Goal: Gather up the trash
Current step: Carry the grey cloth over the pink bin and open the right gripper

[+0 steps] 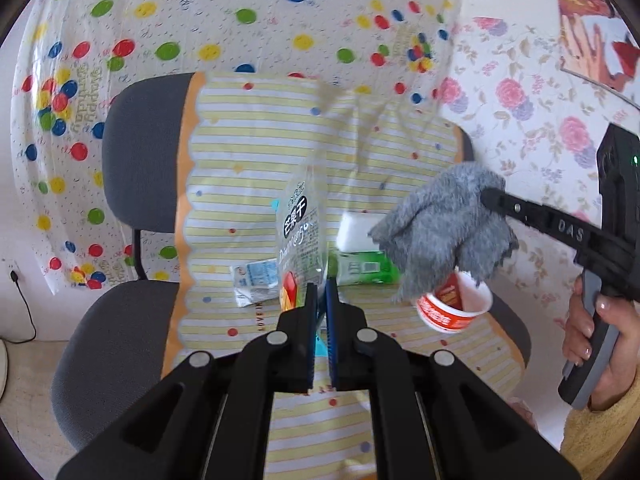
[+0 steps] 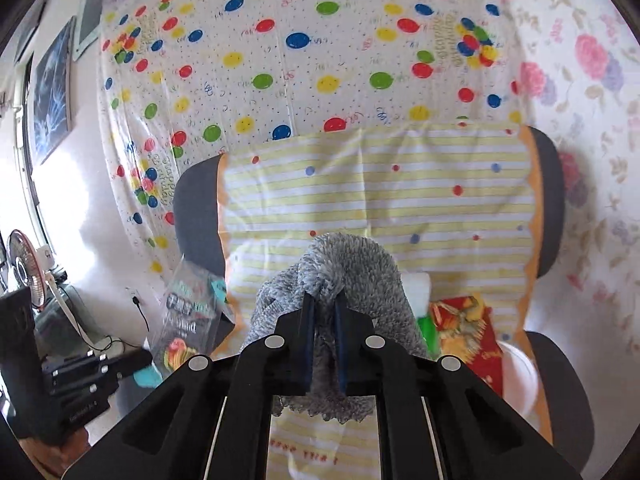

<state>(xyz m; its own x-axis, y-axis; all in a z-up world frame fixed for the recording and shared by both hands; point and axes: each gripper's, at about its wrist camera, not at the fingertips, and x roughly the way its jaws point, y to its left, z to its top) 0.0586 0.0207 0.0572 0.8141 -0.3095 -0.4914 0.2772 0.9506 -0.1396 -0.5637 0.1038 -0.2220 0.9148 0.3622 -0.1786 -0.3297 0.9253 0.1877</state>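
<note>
My left gripper [image 1: 321, 286] is shut on the lower edge of a clear dried-mango bag [image 1: 300, 232], which stands up above the chair seat. My right gripper [image 2: 323, 300] is shut on a fluffy grey cloth [image 2: 348, 264] that bulges over its fingertips and hangs below them. In the left wrist view the grey cloth [image 1: 440, 232] dangles from the right gripper [image 1: 486, 198] just above a red-and-white paper cup [image 1: 452, 312]. The right wrist view shows the mango bag [image 2: 188, 320] off to the left, held by the left gripper [image 2: 136, 360].
A grey office chair [image 1: 140, 152] carries a yellow striped cover [image 1: 248, 160]. On its seat lie a small milk carton [image 1: 256, 276], a green pack [image 1: 366, 268] and a white block [image 1: 356, 232]. A person's hand [image 1: 592, 320] grips the right handle. A fan [image 2: 24, 264] stands far left.
</note>
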